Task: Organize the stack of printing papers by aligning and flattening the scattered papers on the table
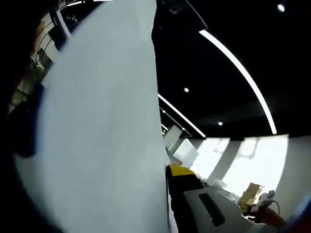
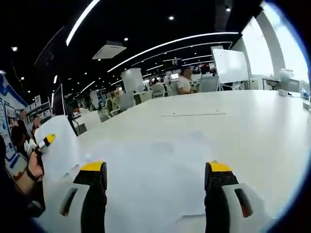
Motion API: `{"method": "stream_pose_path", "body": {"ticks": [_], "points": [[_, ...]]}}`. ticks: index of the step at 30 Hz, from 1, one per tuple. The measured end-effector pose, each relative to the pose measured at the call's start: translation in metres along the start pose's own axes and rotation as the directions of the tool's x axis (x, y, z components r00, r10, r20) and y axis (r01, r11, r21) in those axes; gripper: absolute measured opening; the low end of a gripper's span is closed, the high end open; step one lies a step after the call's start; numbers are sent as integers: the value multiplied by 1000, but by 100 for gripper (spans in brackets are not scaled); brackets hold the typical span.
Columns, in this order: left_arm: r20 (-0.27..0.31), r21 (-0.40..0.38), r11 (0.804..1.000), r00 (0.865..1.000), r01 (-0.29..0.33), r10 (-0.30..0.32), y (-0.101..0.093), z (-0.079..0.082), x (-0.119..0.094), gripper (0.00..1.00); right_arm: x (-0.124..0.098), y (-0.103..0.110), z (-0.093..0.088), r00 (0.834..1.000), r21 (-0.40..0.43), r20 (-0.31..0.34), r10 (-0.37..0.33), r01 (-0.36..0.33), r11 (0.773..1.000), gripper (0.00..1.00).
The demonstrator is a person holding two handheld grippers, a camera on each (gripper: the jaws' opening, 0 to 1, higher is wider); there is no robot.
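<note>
Between the right gripper (image 2: 154, 177) jaws, standing wide apart, papers (image 2: 155, 170) lying flat on the white surface (image 2: 252, 126), left gripper (image 1: 177, 182) raised, holding a sheet (image 1: 102, 126) upright, its hand (image 2: 34, 165) showing at far left.

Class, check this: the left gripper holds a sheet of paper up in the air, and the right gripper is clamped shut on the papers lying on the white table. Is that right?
Not quite. The right gripper is open, its jaws standing wide apart above the papers on the table, as the right gripper view shows. The left gripper does hold a sheet up in the air.
</note>
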State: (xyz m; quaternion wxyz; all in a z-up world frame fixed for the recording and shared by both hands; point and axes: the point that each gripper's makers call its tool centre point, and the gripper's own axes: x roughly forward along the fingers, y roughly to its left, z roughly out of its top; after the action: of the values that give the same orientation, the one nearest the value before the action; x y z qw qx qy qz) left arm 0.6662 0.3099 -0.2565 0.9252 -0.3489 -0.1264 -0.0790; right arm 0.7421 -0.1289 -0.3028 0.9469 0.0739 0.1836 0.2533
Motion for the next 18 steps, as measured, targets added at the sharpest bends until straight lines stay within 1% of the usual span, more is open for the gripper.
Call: {"method": "stream_pose_path", "body": {"ticks": [4,6,11,18], "points": [[4,-11,1000,1000,-3,3,1,1,0,6,-1,-5,-5,1000,7,-5,-14,14,1000,77],[8,-11,1000,1000,-3,3,1,2,-1,6,-1,-10,-10,999,-3,-19,-27,27,1000,77],[7,-6,1000,1000,-2,2,1,2,-1,6,0,-14,-12,999,-10,-26,-36,36,999,77],[7,-7,1000,1000,-3,3,0,1,0,6,1,-20,-20,998,-16,-43,-53,53,998,76]]}}
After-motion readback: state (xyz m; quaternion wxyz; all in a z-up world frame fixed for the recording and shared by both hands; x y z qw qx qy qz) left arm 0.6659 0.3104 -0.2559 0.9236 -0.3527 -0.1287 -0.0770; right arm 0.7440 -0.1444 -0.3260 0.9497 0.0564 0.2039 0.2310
